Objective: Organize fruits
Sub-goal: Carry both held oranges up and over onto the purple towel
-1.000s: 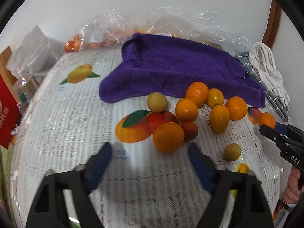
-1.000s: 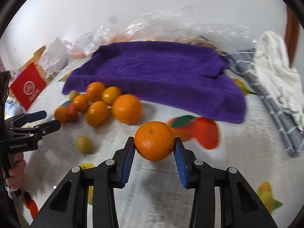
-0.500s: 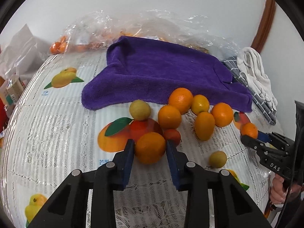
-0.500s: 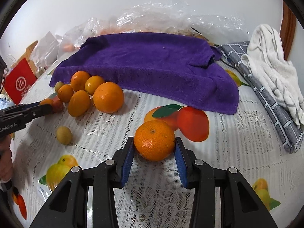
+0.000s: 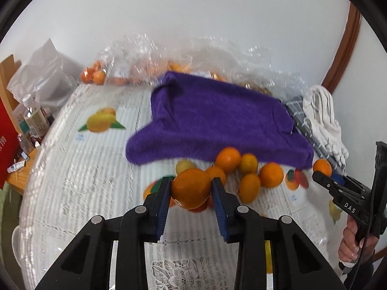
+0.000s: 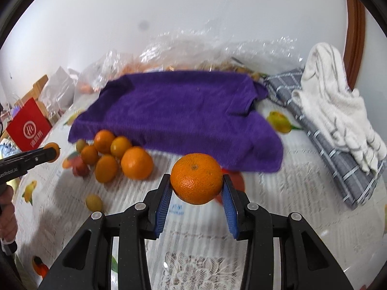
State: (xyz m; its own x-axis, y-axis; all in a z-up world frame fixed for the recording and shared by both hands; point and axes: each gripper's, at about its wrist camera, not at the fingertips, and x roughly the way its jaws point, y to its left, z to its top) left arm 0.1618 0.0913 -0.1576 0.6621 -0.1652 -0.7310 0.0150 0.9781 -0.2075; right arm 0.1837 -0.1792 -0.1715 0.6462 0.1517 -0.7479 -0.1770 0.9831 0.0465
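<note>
Both oranges lifted off tablecloth (image 5: 79, 169), right orange (image 6: 196, 178) stem-dimple facing camera

The towel (image 6: 179, 111) lies near the table's (image 6: 302, 193) back edge; the fruit pile (image 6: 116, 154) sits at its front left corner.

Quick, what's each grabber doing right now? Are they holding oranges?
Left gripper: closed on an orange.
Right gripper: closed on another orange.
</note>
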